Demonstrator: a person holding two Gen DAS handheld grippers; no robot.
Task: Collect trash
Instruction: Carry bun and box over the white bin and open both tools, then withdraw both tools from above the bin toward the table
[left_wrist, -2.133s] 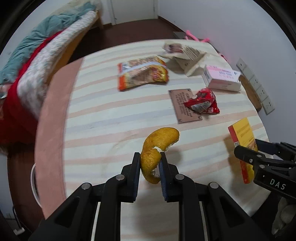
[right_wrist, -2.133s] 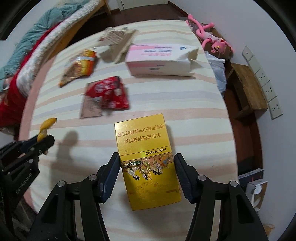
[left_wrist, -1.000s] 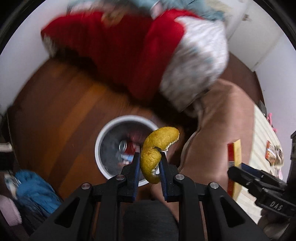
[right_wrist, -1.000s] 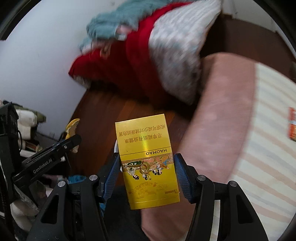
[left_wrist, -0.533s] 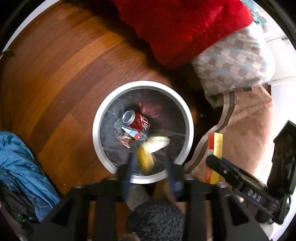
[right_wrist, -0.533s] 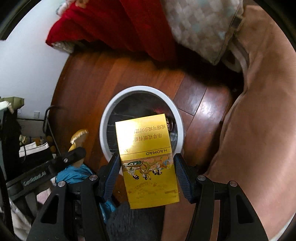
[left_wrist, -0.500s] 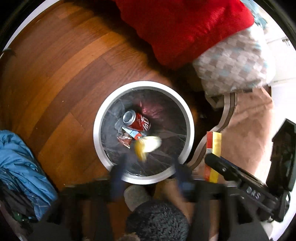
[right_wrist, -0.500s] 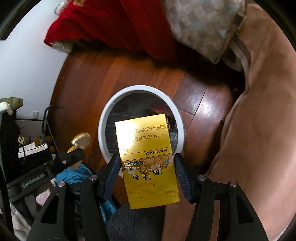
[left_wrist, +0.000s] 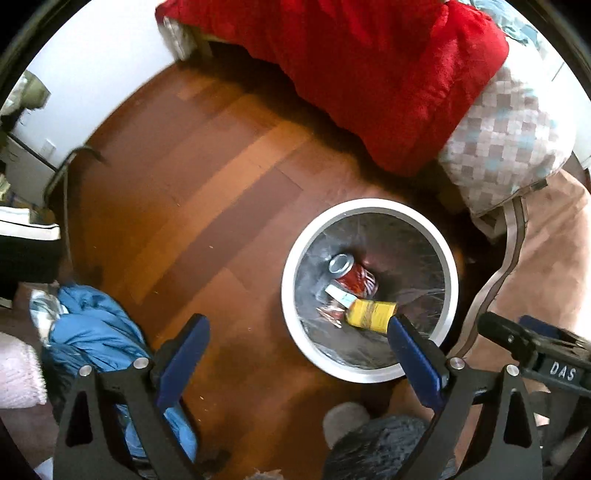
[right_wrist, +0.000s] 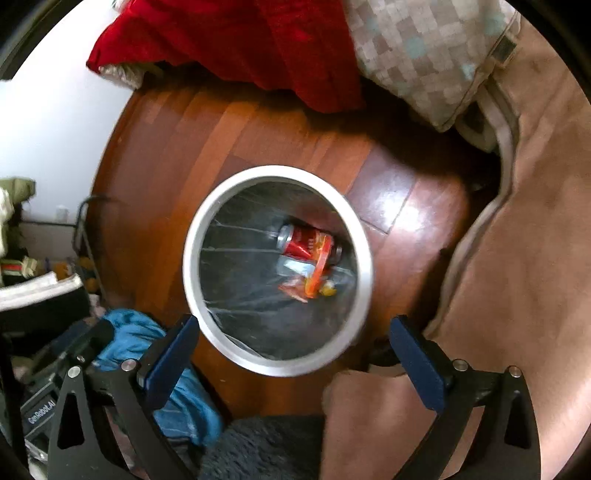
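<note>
The wooden floor (right_wrist: 280, 122) fills both my views, with the red blanket (left_wrist: 369, 62) and the checked pillow (left_wrist: 509, 136) hanging over it at the far edge and a blue garment (left_wrist: 96, 328) heaped at the near left. On the floor stands the white-rimmed bin (right_wrist: 275, 363), lined with a clear bag.

Half a second ago my right claw (right_wrist: 295, 343) clamped the yellow box and my left claw (left_wrist: 295, 339) was just parting from the orange peel. Now both claws gape wide and hold nothing. The left one hangs over bare floor beside the bin's left rim; the right one hangs over the bin's near rim.

Inside the bin, the yellow box (left_wrist: 371, 314) shows in the left view near the bottom, touching my right-hand blue pad's tip in the picture. In the right view it seems blurred and edge-on, an orange-red streak beside the red can (right_wrist: 306, 242). A small yellow scrap (right_wrist: 328, 290) by the wrappers (right_wrist: 293, 288) is probably the peel, though I cannot be sure.

Both pieces look delivered, so I judge this trip done and both claws free for another load.
</note>
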